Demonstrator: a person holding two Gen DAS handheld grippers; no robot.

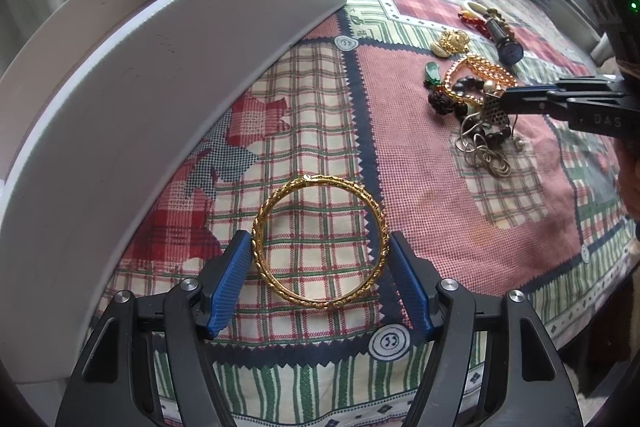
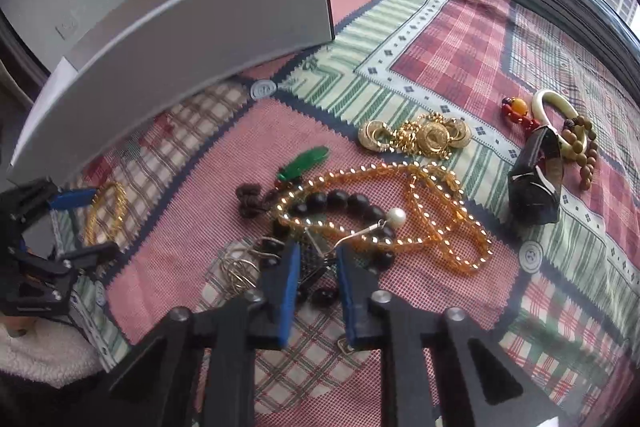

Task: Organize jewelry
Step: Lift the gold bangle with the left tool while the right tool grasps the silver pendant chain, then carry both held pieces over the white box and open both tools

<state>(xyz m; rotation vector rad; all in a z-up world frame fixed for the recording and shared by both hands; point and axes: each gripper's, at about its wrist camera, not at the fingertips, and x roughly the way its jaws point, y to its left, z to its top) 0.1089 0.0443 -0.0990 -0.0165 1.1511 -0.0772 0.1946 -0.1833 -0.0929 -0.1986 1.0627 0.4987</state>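
Box [image 1: 168, 75] first, way over on the left: a long grey open-top thing on the patchwork tablecloth [image 1: 440, 227], and the wrist cams can't see what's inside it. Next along, the gold bangle [image 1: 320, 241] lies flat on the cloth right between the blue pads of the left gripper [image 1: 320, 247]. Jaws are spread, one pad just outside each side of the ring, looks like barely touching, so not really squeezing it.

Further right is the tangled pile: amber bead strand [image 2: 424, 211], dark wooden beads [image 2: 344, 201], a green pendant [image 2: 306, 163], gold chain with discs [image 2: 420, 137], silver wire loops [image 2: 240, 271]. The right gripper [image 2: 316, 263] has its jaws pinched in on a small dark mesh piece [image 2: 310, 263] in that tangle. Can't make out what the piece actually is, the pads and beads cover most of it.
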